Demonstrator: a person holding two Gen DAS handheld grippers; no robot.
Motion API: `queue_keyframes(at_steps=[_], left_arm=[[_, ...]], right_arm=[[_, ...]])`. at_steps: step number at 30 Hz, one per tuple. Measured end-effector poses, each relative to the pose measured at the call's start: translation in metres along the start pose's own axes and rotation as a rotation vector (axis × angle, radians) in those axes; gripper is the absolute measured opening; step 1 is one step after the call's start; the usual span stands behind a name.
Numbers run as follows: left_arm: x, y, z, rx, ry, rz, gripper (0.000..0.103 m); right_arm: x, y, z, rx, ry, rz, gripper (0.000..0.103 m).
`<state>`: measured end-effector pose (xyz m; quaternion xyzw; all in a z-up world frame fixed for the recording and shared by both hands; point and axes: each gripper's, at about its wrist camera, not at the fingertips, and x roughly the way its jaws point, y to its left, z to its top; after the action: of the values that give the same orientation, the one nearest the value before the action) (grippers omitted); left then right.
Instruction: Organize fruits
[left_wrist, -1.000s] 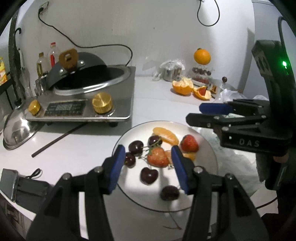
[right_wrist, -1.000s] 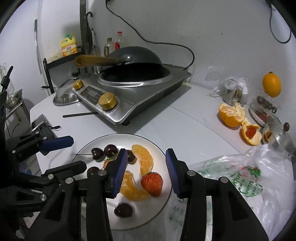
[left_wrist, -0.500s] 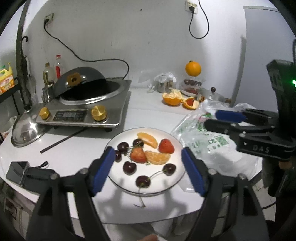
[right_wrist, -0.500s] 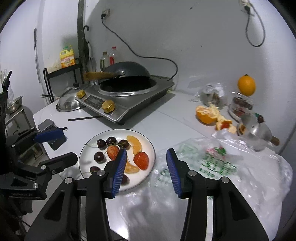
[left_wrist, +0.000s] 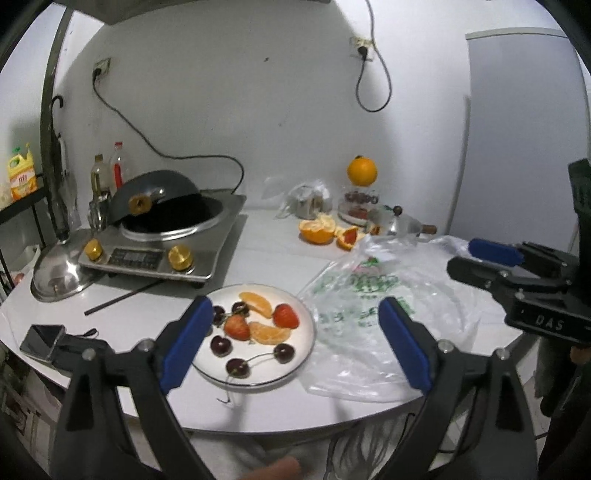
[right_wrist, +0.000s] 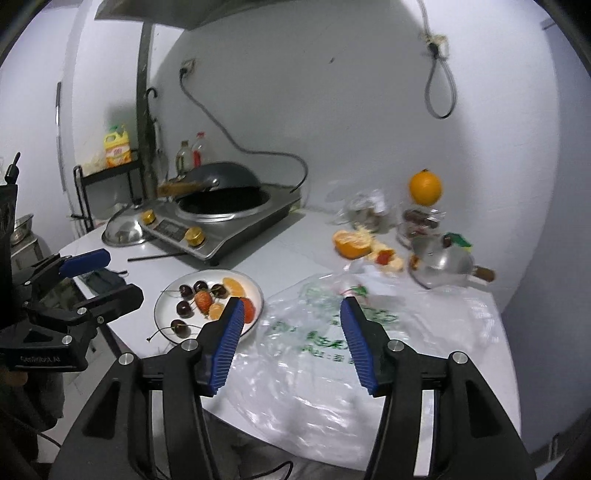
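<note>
A white plate (left_wrist: 306, 343) (right_wrist: 161, 306) near the table's front edge holds dark cherries (left_wrist: 221, 346), two strawberries (left_wrist: 285, 316) and orange segments (left_wrist: 256, 303). My left gripper (left_wrist: 300, 314) hovers above and in front of the plate, its jaws opening wide with nothing between them. My right gripper (right_wrist: 291, 308) hangs over a clear plastic bag (right_wrist: 332, 350) (left_wrist: 373, 306) right of the plate, jaws opening, nothing held. Each gripper shows in the other's view: the right gripper (left_wrist: 517, 273), the left gripper (right_wrist: 81, 288).
An induction cooker with a dark wok (left_wrist: 166, 236) stands at the back left, a steel lid (left_wrist: 55, 269) beside it. A peeled orange (left_wrist: 317, 230), a whole orange (left_wrist: 362, 171) on a jar and a steel pot (right_wrist: 441, 264) sit at the back right. A phone (left_wrist: 40, 338) lies front left.
Both grippers have pulled back and up from the plate, so the whole table now shows. The left jaws have spread wide; the right jaws have widened too.
</note>
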<state>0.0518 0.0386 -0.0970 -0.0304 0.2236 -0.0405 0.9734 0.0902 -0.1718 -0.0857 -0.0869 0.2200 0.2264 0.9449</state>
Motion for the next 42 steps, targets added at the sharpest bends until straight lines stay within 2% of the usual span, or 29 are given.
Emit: queue_keyframes(at_steps=[7,13,17,22,32,42], left_arm=[[-0.035,-0.032,0.016,0.033,-0.077,0.032,0.092],[-0.068,-0.049,0.028,0.031,-0.156,0.055,0.093],[-0.089,-0.054,0.033,0.02,-0.201,0.073,0.098],[-0.119,-0.064,0.036,0.027,-0.248,0.073,0.099],[-0.153,-0.084,0.031,0.073,-0.273,0.051,0.099],[-0.157,-0.091,0.034,0.079,-0.285,0.056,0.099]], right_arm=[[-0.053,-0.015,0.004,0.016,-0.085,-0.07,0.062],[-0.087,-0.02,0.008,0.026,-0.141,-0.098,0.065],[-0.112,-0.019,0.009,0.026,-0.185,-0.11,0.068],[-0.142,-0.015,0.009,0.043,-0.242,-0.126,0.069],[-0.165,-0.011,0.001,0.039,-0.27,-0.136,0.072],[-0.169,-0.013,0.0,0.042,-0.278,-0.143,0.072]])
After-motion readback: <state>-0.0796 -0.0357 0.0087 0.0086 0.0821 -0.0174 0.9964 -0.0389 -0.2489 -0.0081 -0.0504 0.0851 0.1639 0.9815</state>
